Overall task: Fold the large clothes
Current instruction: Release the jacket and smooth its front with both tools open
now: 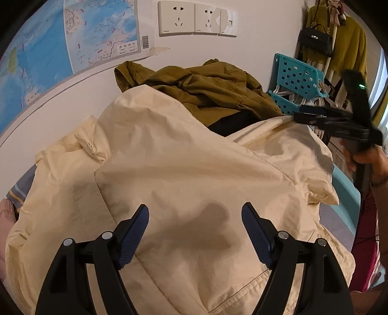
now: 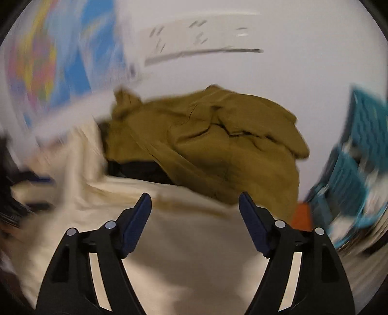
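Spreading the crumpled cream cotton jacket (image 1: pixel 184 169) beneath my left gripper (image 1: pixel 195 232), fingers released and empty; right gripper (image 2: pixel 195 223) likewise, near the olive garment (image 2: pixel 218 140) behind. Risk, I judge: pinching both layers.

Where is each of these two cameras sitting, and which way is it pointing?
Left wrist: rides the left gripper, looking down its open jaws onto the cream jacket; the right gripper and a hand show at right.
Right wrist: rides the right gripper, blurred, open jaws over the cream jacket toward the olive jacket.
Shared: both jackets, the wall map, the sockets, the teal rack.
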`<state>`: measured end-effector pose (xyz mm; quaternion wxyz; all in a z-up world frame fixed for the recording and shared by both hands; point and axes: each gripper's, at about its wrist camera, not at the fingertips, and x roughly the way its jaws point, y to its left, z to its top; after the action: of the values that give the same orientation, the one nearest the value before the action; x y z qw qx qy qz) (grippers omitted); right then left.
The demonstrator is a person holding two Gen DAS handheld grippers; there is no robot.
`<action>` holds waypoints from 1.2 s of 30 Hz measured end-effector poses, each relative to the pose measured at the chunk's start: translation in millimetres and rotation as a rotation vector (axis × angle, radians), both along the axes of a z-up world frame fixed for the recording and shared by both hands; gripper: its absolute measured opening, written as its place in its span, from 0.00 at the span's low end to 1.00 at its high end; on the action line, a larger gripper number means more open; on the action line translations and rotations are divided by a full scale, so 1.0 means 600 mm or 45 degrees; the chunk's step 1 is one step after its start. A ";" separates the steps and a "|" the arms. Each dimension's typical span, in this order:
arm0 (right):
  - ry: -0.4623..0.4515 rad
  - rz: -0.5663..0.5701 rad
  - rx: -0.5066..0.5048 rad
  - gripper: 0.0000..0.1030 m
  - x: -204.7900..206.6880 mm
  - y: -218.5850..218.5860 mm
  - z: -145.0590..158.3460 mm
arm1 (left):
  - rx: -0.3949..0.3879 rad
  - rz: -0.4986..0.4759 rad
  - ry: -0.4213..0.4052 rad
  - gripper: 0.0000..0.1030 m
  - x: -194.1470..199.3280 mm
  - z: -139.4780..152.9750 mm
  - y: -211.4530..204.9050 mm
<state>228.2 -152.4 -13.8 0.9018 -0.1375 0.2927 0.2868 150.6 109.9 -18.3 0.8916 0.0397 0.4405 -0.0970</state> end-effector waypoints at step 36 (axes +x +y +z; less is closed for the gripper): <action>0.696 -0.106 1.132 0.73 -0.132 -0.182 -0.142 | -0.082 0.099 0.006 0.75 0.084 -0.014 -0.001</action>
<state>149.1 -261.7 -98.8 0.7745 0.3502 0.3725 0.3726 201.2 109.5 -26.8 0.8944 -0.0065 0.4406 -0.0764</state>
